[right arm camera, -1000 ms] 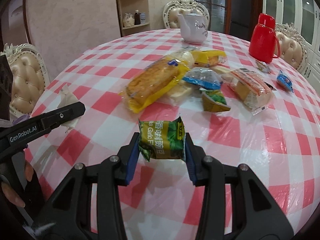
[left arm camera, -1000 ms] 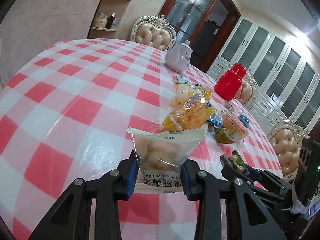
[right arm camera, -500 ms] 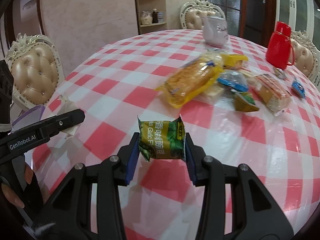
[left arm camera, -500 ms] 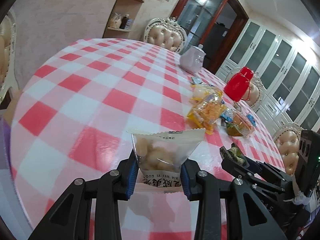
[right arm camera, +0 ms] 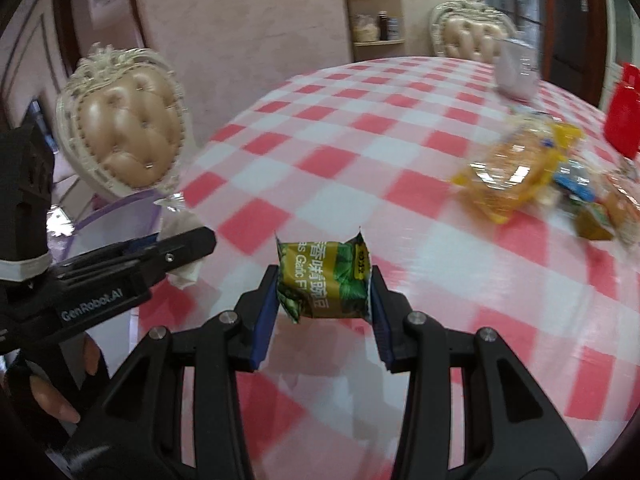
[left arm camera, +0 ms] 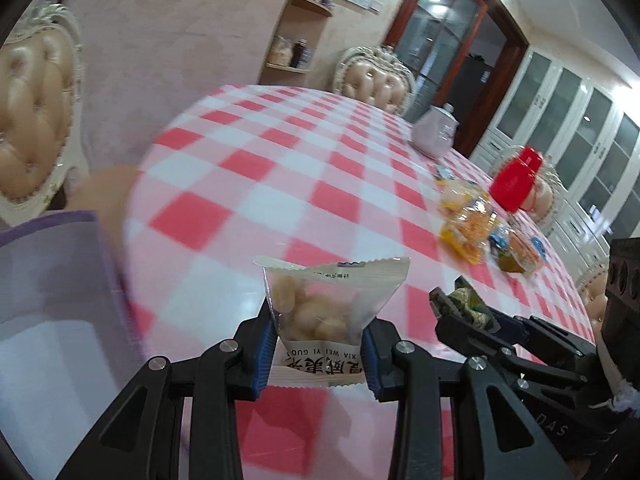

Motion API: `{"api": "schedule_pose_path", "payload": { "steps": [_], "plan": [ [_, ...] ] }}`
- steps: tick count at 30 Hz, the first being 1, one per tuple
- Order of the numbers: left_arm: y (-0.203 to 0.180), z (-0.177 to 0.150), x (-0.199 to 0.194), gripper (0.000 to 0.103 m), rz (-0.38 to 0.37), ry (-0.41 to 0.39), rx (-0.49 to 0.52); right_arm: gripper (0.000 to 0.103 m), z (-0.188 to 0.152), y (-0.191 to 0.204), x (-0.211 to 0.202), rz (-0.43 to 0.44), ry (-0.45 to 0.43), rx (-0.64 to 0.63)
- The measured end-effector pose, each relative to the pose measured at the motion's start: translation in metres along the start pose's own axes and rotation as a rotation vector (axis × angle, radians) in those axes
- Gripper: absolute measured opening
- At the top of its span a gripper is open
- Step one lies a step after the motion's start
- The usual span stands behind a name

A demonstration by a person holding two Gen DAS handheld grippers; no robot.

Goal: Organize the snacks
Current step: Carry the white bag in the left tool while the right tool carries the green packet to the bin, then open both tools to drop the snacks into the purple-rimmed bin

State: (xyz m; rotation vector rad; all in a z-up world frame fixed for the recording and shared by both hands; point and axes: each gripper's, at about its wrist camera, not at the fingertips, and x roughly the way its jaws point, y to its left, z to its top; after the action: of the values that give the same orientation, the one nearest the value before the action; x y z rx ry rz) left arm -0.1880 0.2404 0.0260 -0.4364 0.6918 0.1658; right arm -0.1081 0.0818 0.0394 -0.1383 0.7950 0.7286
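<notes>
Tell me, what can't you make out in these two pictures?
- Purple bin, left wrist view: cut off by the frame edge; its inside is not visible.
- Snack pile, right wrist view: motion blur smears the labels.
- Clear packet in the left gripper: its lower print is hidden behind the fingers.
- Green packet in the right gripper: text partly creased and cut off.
- Shelf jars, left wrist view: too small to identify.

Red-and-white checked tablecloth point(left arm camera: 248, 168), tufted beige chair point(right arm camera: 120, 128), red thermos point(left arm camera: 516, 180), pale teapot point(left arm camera: 434, 134), wall shelf point(left arm camera: 296, 36)
</notes>
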Motion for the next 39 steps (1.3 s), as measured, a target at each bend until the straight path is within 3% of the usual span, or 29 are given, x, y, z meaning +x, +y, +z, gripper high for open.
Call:
{"api": "schedule_pose_path", "payload": {
  "steps": [7, 15, 17, 19, 21, 24, 26, 28, 30, 32, 35, 37, 39],
  "plan": [
    [0.060, 0.002, -0.041, 0.038, 0.135, -0.035, -0.099, 0.046, 0.005, 0.065, 0.020, 0.164, 0.037, -0.102],
    [0.145, -0.005, -0.091, 0.040, 0.349, -0.045, -0.223, 0.047, -0.011, 0.155, 0.029, 0.394, 0.106, -0.304],
    [0.160, -0.008, -0.094, 0.047, 0.409, -0.022, -0.243, 0.050, -0.016, 0.171, 0.034, 0.440, 0.135, -0.334],
    [0.170, -0.012, -0.098, 0.072, 0.453, -0.013, -0.273, 0.058, -0.021, 0.185, 0.036, 0.477, 0.156, -0.378],
    [0.171, -0.013, -0.105, 0.076, 0.475, -0.044, -0.293, 0.071, -0.021, 0.186, 0.030, 0.473, 0.130, -0.391],
    [0.145, -0.001, -0.102, 0.083, 0.478, -0.083, -0.229, 0.075, -0.010, 0.155, 0.017, 0.448, 0.059, -0.327],
    [0.116, 0.009, -0.095, 0.085, 0.434, -0.119, -0.155, 0.075, -0.003, 0.125, 0.010, 0.430, 0.037, -0.254],
    [0.083, 0.016, -0.085, 0.086, 0.366, -0.143, -0.088, 0.076, 0.002, 0.092, 0.001, 0.388, 0.013, -0.184],
    [0.046, 0.024, -0.064, 0.087, 0.245, -0.148, -0.035, 0.076, 0.008, 0.057, -0.003, 0.326, -0.004, -0.127],
    [0.004, 0.031, -0.037, 0.088, 0.124, -0.117, 0.000, 0.076, 0.008, 0.012, -0.013, 0.228, -0.027, -0.075],
    [-0.062, 0.037, 0.009, 0.089, 0.005, -0.034, 0.064, 0.077, 0.006, -0.054, -0.036, 0.062, -0.072, -0.003],
    [-0.101, 0.038, 0.036, 0.089, -0.039, 0.006, 0.118, 0.080, -0.003, -0.110, -0.057, -0.101, -0.091, 0.072],
    [-0.139, 0.044, 0.066, 0.089, -0.048, 0.023, 0.196, 0.081, -0.010, -0.155, -0.073, -0.196, -0.085, 0.143]
  ]
}}
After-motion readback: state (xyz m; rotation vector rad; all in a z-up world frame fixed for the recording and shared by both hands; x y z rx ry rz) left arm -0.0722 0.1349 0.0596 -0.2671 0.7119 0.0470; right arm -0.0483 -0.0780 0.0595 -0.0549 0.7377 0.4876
